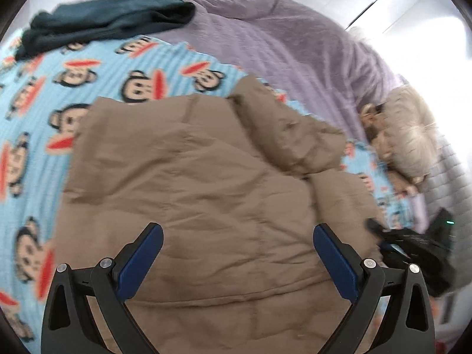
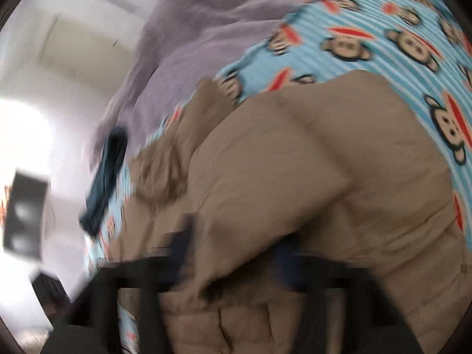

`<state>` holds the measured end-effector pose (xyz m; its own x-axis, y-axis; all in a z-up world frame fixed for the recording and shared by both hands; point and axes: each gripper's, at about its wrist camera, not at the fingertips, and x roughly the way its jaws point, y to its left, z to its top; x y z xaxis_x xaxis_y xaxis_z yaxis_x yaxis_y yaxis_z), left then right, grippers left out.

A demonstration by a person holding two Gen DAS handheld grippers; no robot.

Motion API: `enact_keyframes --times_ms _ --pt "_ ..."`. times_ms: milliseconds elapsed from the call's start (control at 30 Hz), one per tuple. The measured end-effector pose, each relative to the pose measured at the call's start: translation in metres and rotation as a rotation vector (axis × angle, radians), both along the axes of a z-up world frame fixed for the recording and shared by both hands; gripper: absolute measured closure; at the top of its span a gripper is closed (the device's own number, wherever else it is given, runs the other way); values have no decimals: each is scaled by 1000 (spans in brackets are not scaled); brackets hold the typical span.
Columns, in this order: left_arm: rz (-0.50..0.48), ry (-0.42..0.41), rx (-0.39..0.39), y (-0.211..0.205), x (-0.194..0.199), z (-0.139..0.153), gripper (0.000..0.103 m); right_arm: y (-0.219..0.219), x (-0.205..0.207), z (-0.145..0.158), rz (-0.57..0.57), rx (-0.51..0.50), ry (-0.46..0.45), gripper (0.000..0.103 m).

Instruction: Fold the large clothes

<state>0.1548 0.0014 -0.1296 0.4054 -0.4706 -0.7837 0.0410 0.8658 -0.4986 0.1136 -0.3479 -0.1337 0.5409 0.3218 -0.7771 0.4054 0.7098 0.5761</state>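
A tan padded jacket (image 1: 206, 177) lies spread on a bed sheet (image 1: 35, 94) that is blue-striped with cartoon monkeys. My left gripper (image 1: 237, 244) hovers over the jacket's near part, jaws wide open with nothing between the blue pads (image 1: 141, 262). In the blurred right wrist view, my right gripper (image 2: 236, 250) is shut on a bunched fold of the jacket (image 2: 309, 177) at its edge. The left wrist view shows the right gripper (image 1: 380, 230) as a black shape at the jacket's right edge.
A dark teal garment (image 1: 103, 20) lies at the far side of the bed, next to a rumpled lilac blanket (image 1: 280, 38). A furry beige cushion (image 1: 410, 135) sits at the right. White wall and doors stand behind.
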Motion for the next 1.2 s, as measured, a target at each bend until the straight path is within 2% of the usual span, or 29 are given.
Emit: enact_keyframes --times_ms 67,133,233,333,400,433,500,533,567,700,800,833,933,967,1000,1033,1067,1133,1200 --pt "-19 7 -80 2 2 0 1 3 10 10 39 -42 -35 93" --pt "-30 18 -175 7 5 -2 1 32 21 27 169 -132 -92 93" --pt "-19 41 -312 16 7 -6 1 86 25 40 372 -210 -148 93" --pt "-14 62 -422 23 10 -11 1 145 23 36 556 -285 -154 93" --pt "-27 83 -490 23 12 -17 1 168 21 26 627 -309 -123 88" --pt "-28 95 -504 22 14 -20 1 178 19 19 655 -329 -100 83" --pt "-26 121 -489 18 17 -28 1 185 15 10 685 -327 -61 44" --pt "-29 131 -470 15 18 -31 1 181 12 9 683 -305 -50 36" --pt "-31 137 -455 12 19 -35 1 172 7 9 671 -271 -47 33" --pt "-46 152 -384 -1 20 -42 1 111 -15 9 550 -206 11 33" --pt "-78 152 -339 -11 20 -44 1 36 -35 -3 343 -106 92 33" --pt "-95 152 -320 -18 21 -43 1 2 -44 -10 235 -52 120 33" --pt "-134 144 -241 -38 24 -42 3 -55 -58 -19 36 51 127 33" --pt "-145 135 -216 -42 23 -40 20 -76 -62 -22 -43 75 116 33" --pt "-160 130 -188 -48 23 -39 53 -88 -62 -24 -89 86 114 49" --pt "-177 129 -142 -55 23 -37 73 -98 -62 -26 -121 100 114 63" --pt "-191 130 -128 -56 21 -37 92 -104 -61 -29 -139 110 121 95" --pt "-187 108 -122 -54 14 -32 92 -109 -58 -33 -157 120 129 96" --pt "-176 78 -78 -44 3 -27 92 -106 -55 -30 -125 108 120 96"
